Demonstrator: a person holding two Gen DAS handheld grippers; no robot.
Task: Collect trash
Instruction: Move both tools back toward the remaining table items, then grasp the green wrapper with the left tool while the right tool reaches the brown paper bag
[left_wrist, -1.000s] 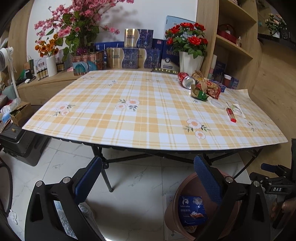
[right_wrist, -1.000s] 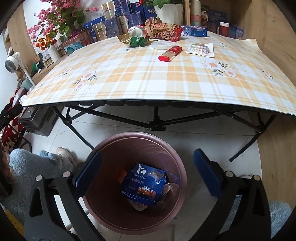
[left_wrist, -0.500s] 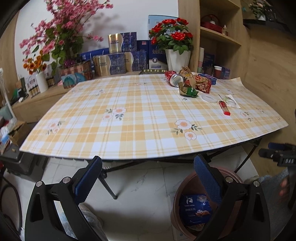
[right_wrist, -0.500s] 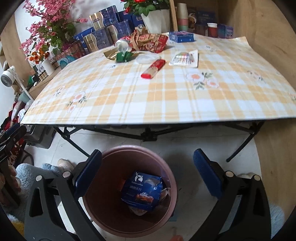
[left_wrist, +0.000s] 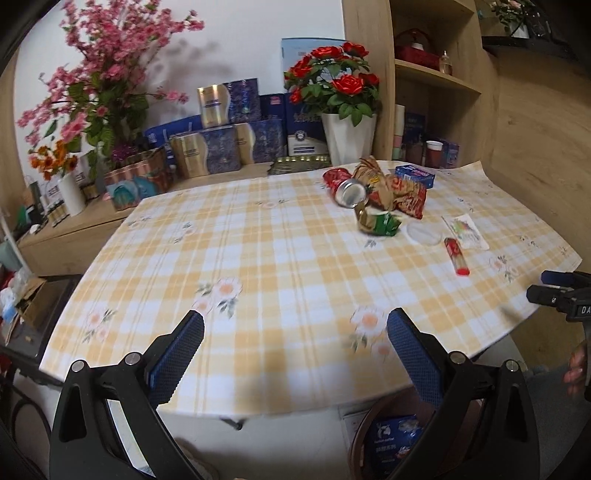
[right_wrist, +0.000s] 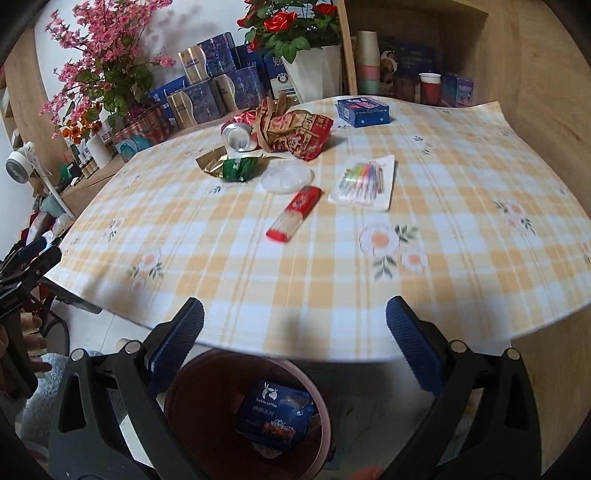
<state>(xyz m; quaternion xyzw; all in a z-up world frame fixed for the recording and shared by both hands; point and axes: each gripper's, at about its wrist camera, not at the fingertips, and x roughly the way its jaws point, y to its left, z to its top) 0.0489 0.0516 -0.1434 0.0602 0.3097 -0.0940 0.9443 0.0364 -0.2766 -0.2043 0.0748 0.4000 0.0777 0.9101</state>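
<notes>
Trash lies on the far right of the plaid table (right_wrist: 369, 295): a red can (right_wrist: 238, 134) on its side, a red snack bag (right_wrist: 295, 133), a green and gold wrapper (right_wrist: 236, 168), a clear lid (right_wrist: 286, 179) and a red stick packet (right_wrist: 293, 214). They also show in the left wrist view, with the can (left_wrist: 345, 188) and the packet (left_wrist: 456, 255). A brown bin (right_wrist: 207, 424) on the floor under the table edge holds a blue coffee box (right_wrist: 275, 413). My left gripper (left_wrist: 295, 350) and right gripper (right_wrist: 295, 339) are both open and empty, above the near table edge.
A card of coloured pens (right_wrist: 364, 177) and a blue box (right_wrist: 362, 110) lie near the trash. Gift boxes (left_wrist: 221, 147), a rose pot (left_wrist: 343, 140) and pink flowers (left_wrist: 99, 92) stand behind the table. Wooden shelves (left_wrist: 436, 81) rise at the right.
Both grippers have risen from below the table edge to above it and moved toward the table. The bin now sits lower in both views. Both stay open.
</notes>
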